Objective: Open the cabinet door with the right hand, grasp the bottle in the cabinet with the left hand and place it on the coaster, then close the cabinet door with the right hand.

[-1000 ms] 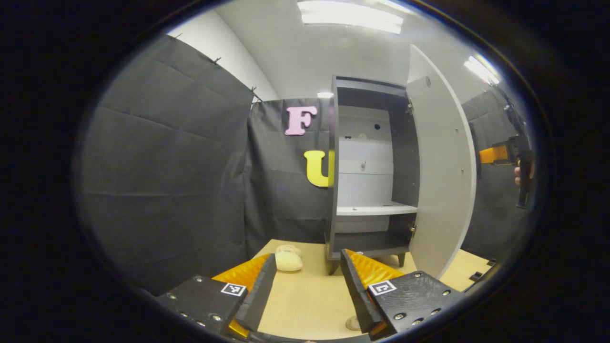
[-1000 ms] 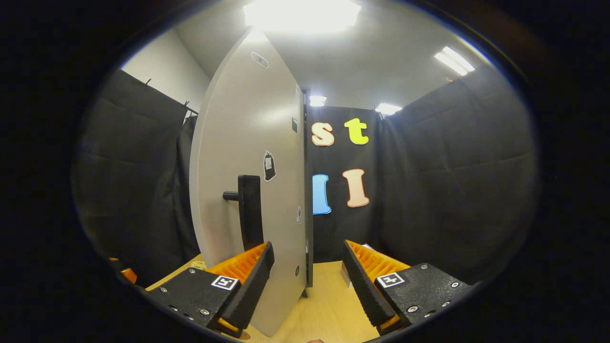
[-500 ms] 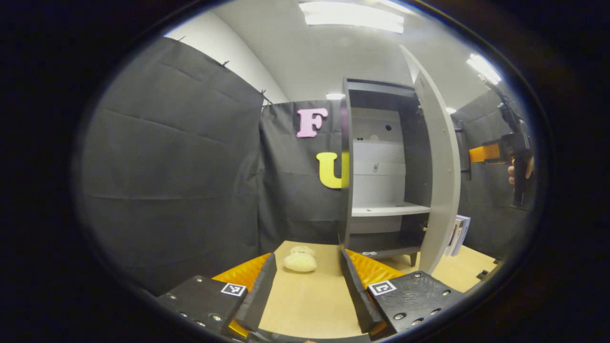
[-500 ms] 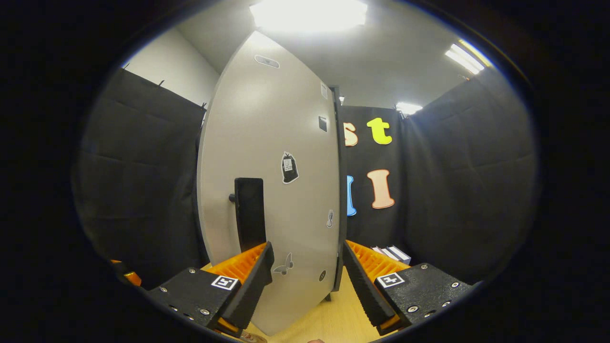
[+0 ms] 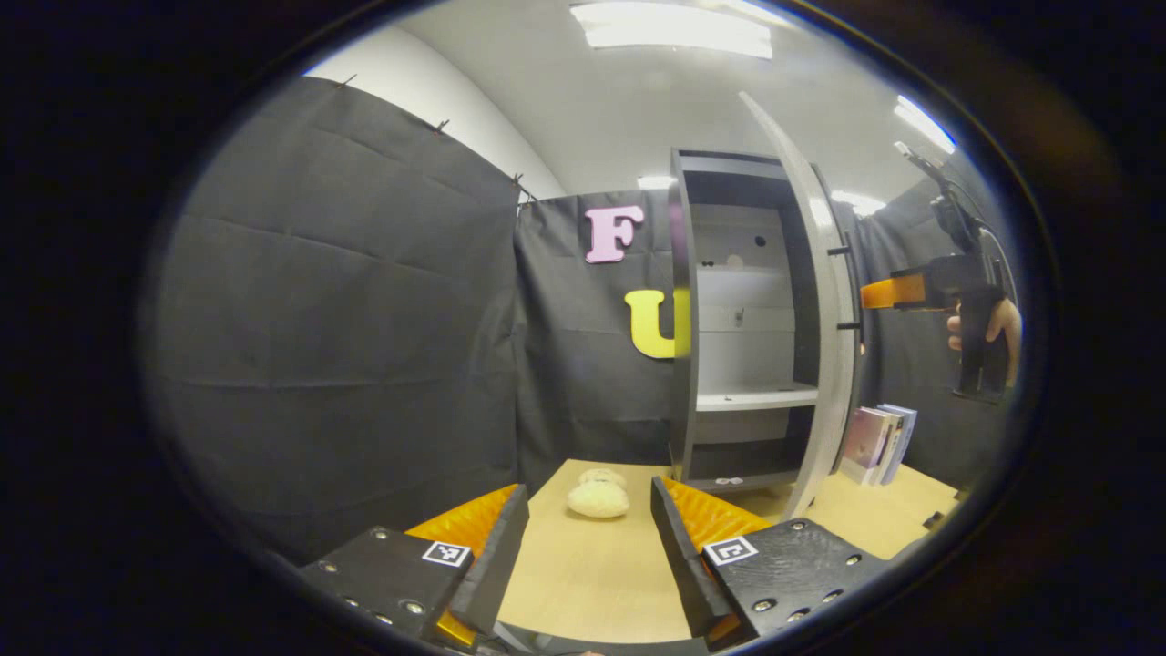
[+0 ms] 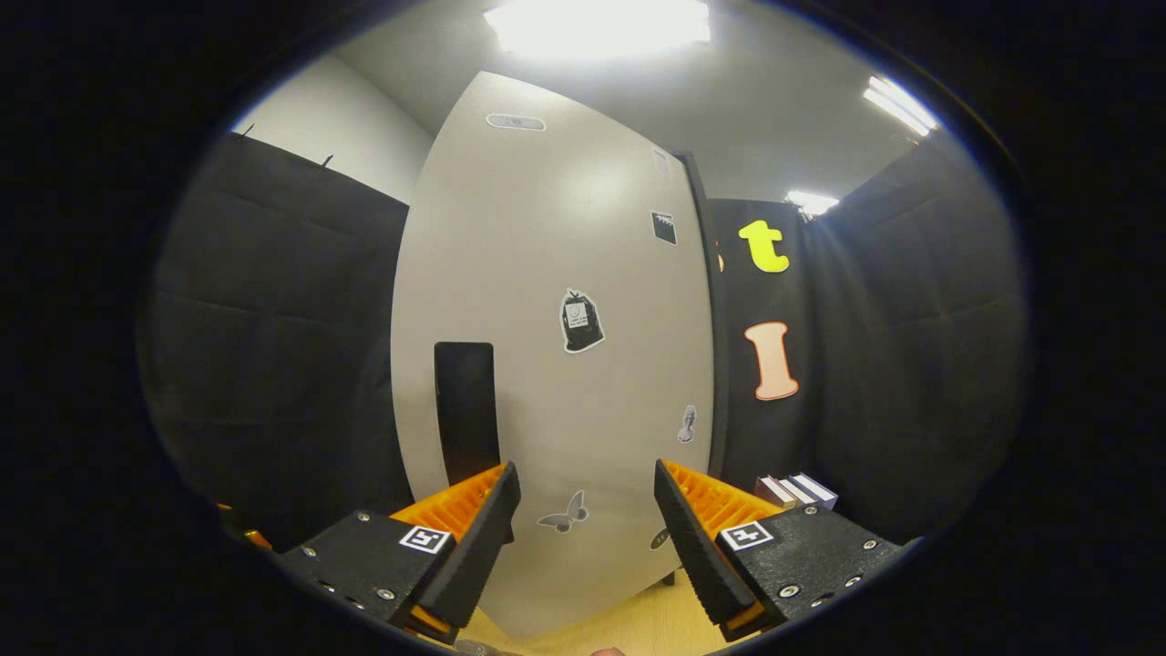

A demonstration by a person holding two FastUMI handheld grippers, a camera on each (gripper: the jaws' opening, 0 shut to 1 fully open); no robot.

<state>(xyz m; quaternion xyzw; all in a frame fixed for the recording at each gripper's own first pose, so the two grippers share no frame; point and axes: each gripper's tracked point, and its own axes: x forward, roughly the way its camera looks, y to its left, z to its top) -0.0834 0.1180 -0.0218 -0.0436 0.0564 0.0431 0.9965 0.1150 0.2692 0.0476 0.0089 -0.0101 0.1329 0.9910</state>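
Note:
The dark cabinet (image 5: 688, 319) stands at the back of the wooden table with its pale door (image 5: 824, 301) swung partway in, seen edge-on. The inside shelf (image 5: 756, 397) is bare. My left gripper (image 5: 588, 556) hovers open low over the table, well in front of the cabinet, holding nothing. My right gripper (image 5: 888, 292), held by a hand (image 5: 1000, 323), sits just outside the door by its handle. In the right gripper view the door's outer face (image 6: 583, 273) looms close, its black handle (image 6: 466, 405) stands just above the left finger, and the right gripper (image 6: 583, 538) is open.
A cream plush lump (image 5: 597, 497) lies on the table (image 5: 592, 583) left of the cabinet's foot. A few books (image 5: 876, 439) lean at the cabinet's right side, also seen as books (image 6: 794, 492) past the door's edge. Black cloth walls close in all around.
The door has swung steadily inward from wide open, with the right gripper following its outer face. The books have come into sight behind it. The left gripper's view has turned a little leftward.

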